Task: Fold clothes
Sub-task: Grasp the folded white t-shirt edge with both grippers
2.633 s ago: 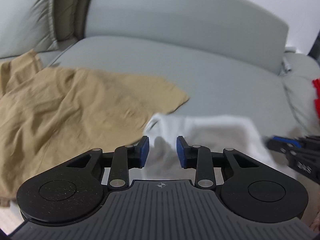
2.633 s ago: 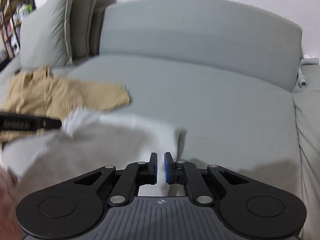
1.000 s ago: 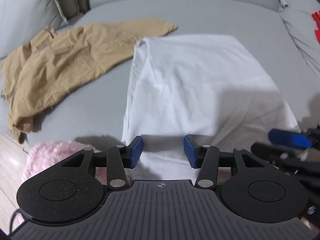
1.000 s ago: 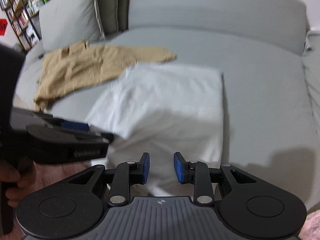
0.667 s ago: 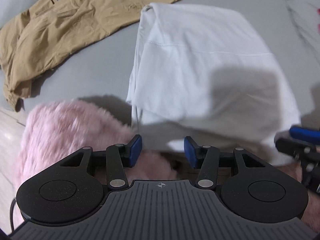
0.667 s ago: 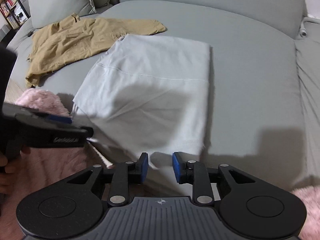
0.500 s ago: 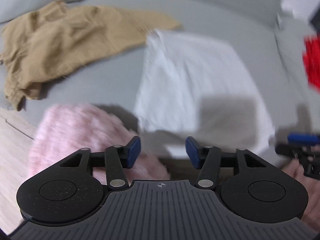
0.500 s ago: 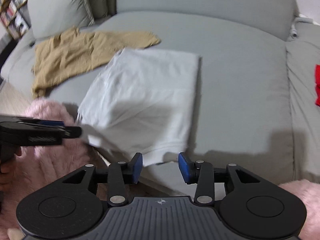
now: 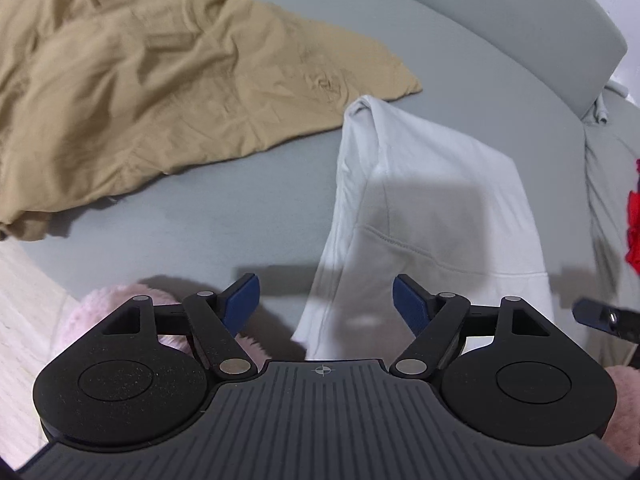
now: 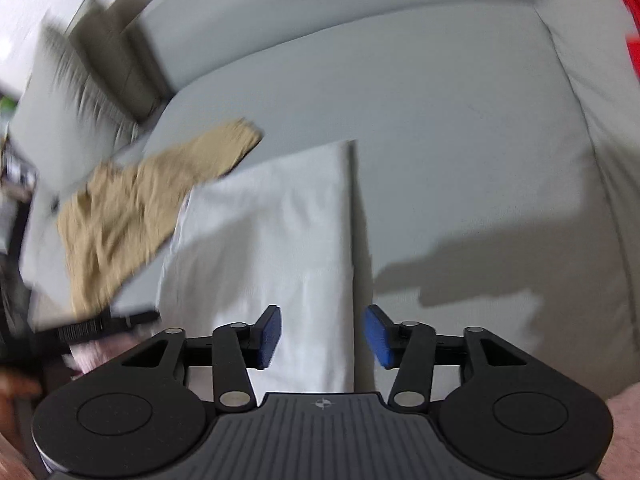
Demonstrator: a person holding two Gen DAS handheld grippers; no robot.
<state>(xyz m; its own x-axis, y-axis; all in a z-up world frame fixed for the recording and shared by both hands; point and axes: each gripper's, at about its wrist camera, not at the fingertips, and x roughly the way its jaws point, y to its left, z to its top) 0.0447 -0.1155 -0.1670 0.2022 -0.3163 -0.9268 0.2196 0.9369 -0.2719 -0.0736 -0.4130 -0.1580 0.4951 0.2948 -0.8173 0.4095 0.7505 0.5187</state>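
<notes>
A folded white garment (image 9: pixel 432 208) lies on the grey sofa seat (image 9: pixel 224 216), its near end hanging over the front edge. My left gripper (image 9: pixel 326 304) hovers above that garment's near left corner, its jaws opening, the pads clear of the cloth. In the right wrist view the same white garment (image 10: pixel 280 232) runs away from me. My right gripper (image 10: pixel 322 336) sits over its near right edge, jaws opening too, nothing pinched. The right gripper's tip (image 9: pixel 600 316) shows at the left wrist view's right edge.
A crumpled tan garment (image 9: pixel 160 88) lies spread on the seat to the left of the white one. Pink fluffy fabric (image 9: pixel 108 304) shows below the sofa's front edge. Something red (image 9: pixel 634 224) lies on the right cushion. Cushions (image 10: pixel 88 80) stand at the back left.
Both grippers' jaws have spread wider. Both views swung and rolled, the right one now blurred. The white garment lies still on the seat.
</notes>
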